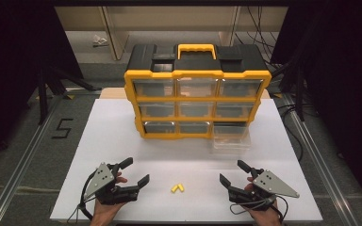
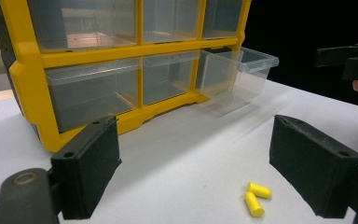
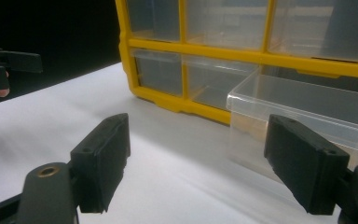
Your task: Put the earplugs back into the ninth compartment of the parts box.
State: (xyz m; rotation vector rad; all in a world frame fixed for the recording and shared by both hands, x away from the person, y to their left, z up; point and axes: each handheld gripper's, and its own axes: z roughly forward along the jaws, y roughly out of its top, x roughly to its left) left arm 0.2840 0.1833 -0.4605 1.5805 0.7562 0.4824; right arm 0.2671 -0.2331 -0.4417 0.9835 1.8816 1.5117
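Yellow earplugs [image 2: 257, 198] between left gripper's [image 2: 205, 172] spread jaws

Organizer [image 1: 197, 92] drawer contents unreadable through hazy clear fronts. Pulled-out drawer [image 3: 307, 109] cut off at right edge in right gripper view. Forearms cut by bottom edge in high view. Yellow earplugs [image 1: 177, 188] too small there for detail.

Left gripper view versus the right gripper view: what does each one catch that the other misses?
The left gripper view alone catches two yellow earplugs lying on the white table. The right gripper view alone looks closely into the pulled-out clear drawer from its front. Both share the yellow organizer, open black jaws in the foreground, and the other gripper farther off.
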